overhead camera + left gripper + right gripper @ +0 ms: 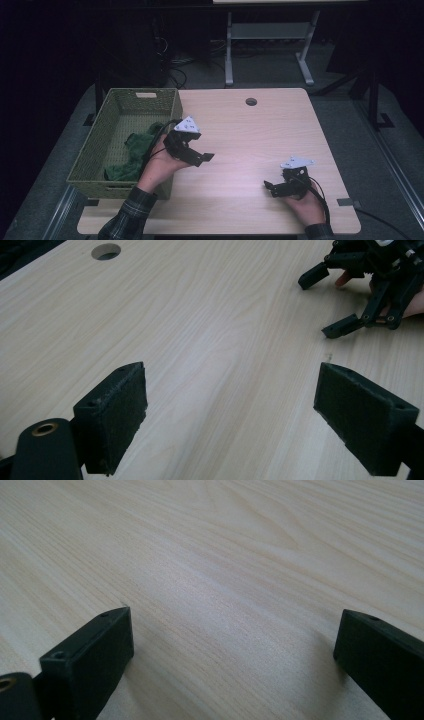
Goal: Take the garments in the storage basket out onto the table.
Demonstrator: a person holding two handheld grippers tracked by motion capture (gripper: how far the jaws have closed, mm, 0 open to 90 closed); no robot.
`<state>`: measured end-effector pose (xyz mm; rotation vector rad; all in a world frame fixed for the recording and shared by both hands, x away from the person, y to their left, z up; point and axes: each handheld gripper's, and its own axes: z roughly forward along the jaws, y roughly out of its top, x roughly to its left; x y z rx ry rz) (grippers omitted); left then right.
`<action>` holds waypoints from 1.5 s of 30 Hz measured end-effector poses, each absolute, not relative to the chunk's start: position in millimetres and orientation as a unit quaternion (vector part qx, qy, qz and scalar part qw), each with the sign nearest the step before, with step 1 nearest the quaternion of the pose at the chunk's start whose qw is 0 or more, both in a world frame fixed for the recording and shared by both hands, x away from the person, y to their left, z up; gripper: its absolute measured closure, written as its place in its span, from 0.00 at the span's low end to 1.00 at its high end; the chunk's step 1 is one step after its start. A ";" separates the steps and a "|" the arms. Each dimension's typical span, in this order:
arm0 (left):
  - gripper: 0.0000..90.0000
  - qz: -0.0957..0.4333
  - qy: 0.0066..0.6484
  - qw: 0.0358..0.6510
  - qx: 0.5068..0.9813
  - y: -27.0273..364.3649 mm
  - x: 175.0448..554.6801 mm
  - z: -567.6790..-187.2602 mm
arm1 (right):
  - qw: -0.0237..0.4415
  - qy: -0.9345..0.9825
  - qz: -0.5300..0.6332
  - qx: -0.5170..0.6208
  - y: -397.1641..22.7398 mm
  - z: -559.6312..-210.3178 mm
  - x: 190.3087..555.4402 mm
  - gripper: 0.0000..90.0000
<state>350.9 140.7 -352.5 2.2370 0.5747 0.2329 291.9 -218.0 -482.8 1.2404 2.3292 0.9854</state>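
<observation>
High view: a pale wooden desk [250, 145] fills the middle of the frame, and a woven olive-green basket [165, 102] sits at its left edge, in the left half of the picture. Inside the basket, toward its lower right corner, lies a crumpled dark green cloth [132, 157]; it rests on the basket floor and reaches up along the right wall.

Just right of the basket, at centre left of the frame, the left tool [202, 157] is held above the desk, its jaws pointing right and spread apart with nothing between them. The hand gripping it comes up from the lower left, with a plaid sleeve [125, 217] at the bottom edge and the wrist close against the basket's right wall. The left gripper view shows those jaws wide open over bare wood, the round cable hole [106, 251] in the upper left corner, and the other tool at the upper right.

Lower right in the high view, the right tool [270, 189] sits low over the desk near its front edge, jaws pointing left and also spread, gripping nothing. The right gripper view shows its two pads well apart above plain wood grain. Both tools are well apart from each other, and neither touches the cloth.
</observation>
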 end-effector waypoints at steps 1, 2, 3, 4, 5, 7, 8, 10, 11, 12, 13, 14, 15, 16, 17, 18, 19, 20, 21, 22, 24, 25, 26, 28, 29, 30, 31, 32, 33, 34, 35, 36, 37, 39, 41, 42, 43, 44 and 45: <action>0.15 0.091 0.228 0.399 0.884 143.2 351.4 -351.9 | 0.162 0.816 0.345 0.434 -218.0 -482.8 292.0 0.03; 0.15 0.091 0.230 0.399 0.883 145.6 351.8 -351.6 | 0.162 0.816 0.345 0.434 -218.0 -482.8 291.9 0.03; 0.15 0.090 0.231 0.398 0.883 148.0 352.1 -351.3 | 0.162 0.816 0.345 0.434 -218.0 -482.8 292.0 0.03; 0.15 0.091 0.234 0.399 0.882 149.8 352.1 -351.3 | 0.162 0.816 0.345 0.434 -218.0 -482.8 292.0 0.03; 0.15 0.090 0.235 0.397 0.883 152.2 352.5 -351.0 | 0.162 0.816 0.345 0.435 -217.9 -482.8 291.9 0.03; 0.15 0.089 0.235 0.393 0.885 156.1 353.0 -349.8 | 0.163 0.816 0.346 0.433 -218.1 -482.9 292.1 0.03; 0.15 0.089 0.235 0.393 0.885 156.1 353.0 -349.8 | 0.163 0.816 0.346 0.433 -218.1 -482.9 292.2 0.03; 0.15 0.086 0.239 0.396 0.882 160.5 353.1 -348.4 | 0.163 0.816 0.346 0.433 -218.1 -482.9 292.2 0.03; 0.15 0.087 0.239 0.396 0.882 162.1 353.3 -347.9 | 0.163 0.816 0.346 0.433 -218.1 -482.9 292.2 0.03; 0.15 0.085 0.241 0.398 0.881 163.1 353.4 -347.8 | 0.163 0.816 0.346 0.432 -218.1 -482.9 292.2 0.03; 0.15 0.086 0.241 0.397 0.881 164.4 353.8 -347.7 | 0.163 0.817 0.346 0.432 -218.2 -482.9 292.3 0.03; 0.15 0.084 0.241 0.395 0.883 165.7 354.1 -347.3 | 0.163 0.816 0.346 0.433 -218.1 -482.9 292.2 0.03; 0.15 0.083 0.243 0.396 0.882 166.8 354.4 -347.2 | 0.163 0.816 0.346 0.433 -218.1 -482.9 292.2 0.03; 0.15 0.083 0.244 0.396 0.881 168.3 354.7 -346.9 | 0.163 0.816 0.346 0.433 -218.1 -482.9 292.2 0.03; 0.15 0.083 0.246 0.396 0.881 169.9 354.8 -346.3 | 0.163 0.816 0.346 0.432 -218.1 -482.9 292.2 0.03; 0.15 0.083 0.246 0.396 0.881 171.5 354.8 -345.6 | 0.163 0.816 0.346 0.433 -218.1 -482.9 292.2 0.03; 0.16 0.085 0.246 0.394 0.882 173.4 354.5 -344.7 | 0.163 0.816 0.346 0.433 -218.1 -482.9 292.1 0.03; 0.16 0.086 0.247 0.396 0.880 174.8 354.2 -344.2 | 0.163 0.816 0.346 0.433 -218.1 -482.9 292.2 0.03; 0.16 0.087 0.246 0.394 0.881 177.0 354.3 -343.6 | 0.163 0.816 0.346 0.432 -218.1 -482.9 292.2 0.03; 0.16 0.087 0.247 0.394 0.881 179.4 354.4 -342.9 | 0.163 0.816 0.346 0.433 -218.1 -482.9 292.2 0.03; 0.16 0.090 0.254 0.394 0.879 184.4 355.1 -342.1 | 0.163 0.816 0.346 0.433 -218.1 -482.9 292.1 0.03; 0.16 0.091 0.257 0.396 0.877 186.6 355.1 -341.6 | 0.163 0.816 0.346 0.432 -218.1 -482.9 292.2 0.03; 0.16 0.094 0.258 0.395 0.877 189.3 355.2 -340.8 | 0.163 0.817 0.346 0.432 -218.2 -483.0 292.3 0.03; 0.17 0.093 0.260 0.396 0.876 194.8 354.9 -338.6 | 0.163 0.816 0.346 0.433 -218.1 -482.9 292.1 0.03; 0.18 0.093 0.262 0.397 0.875 197.4 354.7 -337.6 | 0.163 0.816 0.346 0.433 -218.1 -482.9 292.1 0.03; 0.18 0.094 0.264 0.399 0.873 200.1 354.4 -336.8 | 0.163 0.816 0.346 0.432 -218.1 -482.9 292.2 0.03; 0.18 0.094 0.265 0.400 0.872 203.0 354.4 -335.7 | 0.163 0.816 0.346 0.433 -218.1 -482.9 292.2 0.03; 0.18 0.094 0.265 0.398 0.873 206.4 354.5 -334.5 | 0.163 0.816 0.346 0.433 -218.1 -482.9 292.1 0.03; 0.20 0.095 0.268 0.399 0.872 209.5 354.5 -333.6 | 0.163 0.816 0.346 0.432 -218.1 -482.9 292.2 0.03; 0.21 0.097 0.269 0.399 0.871 212.9 354.7 -332.7 | 0.163 0.816 0.346 0.433 -218.1 -482.9 292.1 0.03; 0.22 0.098 0.273 0.400 0.869 216.4 354.6 -332.0 | 0.163 0.816 0.346 0.433 -218.1 -482.9 292.1 0.03; 0.23 0.101 0.277 0.398 0.869 220.2 354.4 -330.9 | 0.163 0.816 0.346 0.433 -218.1 -482.9 292.1 0.03; 0.23 0.102 0.279 0.397 0.868 224.0 354.3 -330.0 | 0.163 0.817 0.346 0.432 -218.1 -482.9 292.2 0.03; 0.26 0.101 0.283 0.399 0.866 231.5 354.4 -328.8 | 0.163 0.816 0.346 0.433 -218.1 -482.9 292.2 0.03; 0.27 0.100 0.290 0.401 0.863 238.1 354.5 -328.2 | 0.163 0.816 0.346 0.432 -218.1 -482.9 292.2 0.03; 0.28 0.099 0.295 0.401 0.861 241.2 354.4 -328.1 | 0.163 0.816 0.346 0.433 -218.1 -482.9 292.2 0.03; 0.28 0.102 0.296 0.400 0.861 244.6 355.0 -327.9 | 0.163 0.816 0.346 0.433 -218.1 -482.9 292.1 0.03; 0.30 0.103 0.297 0.399 0.862 247.9 355.2 -327.8 | 0.163 0.816 0.346 0.433 -218.1 -482.9 292.1 0.03; 0.31 0.104 0.299 0.399 0.861 250.8 355.2 -327.7 | 0.163 0.816 0.346 0.433 -218.1 -482.9 292.1 0.03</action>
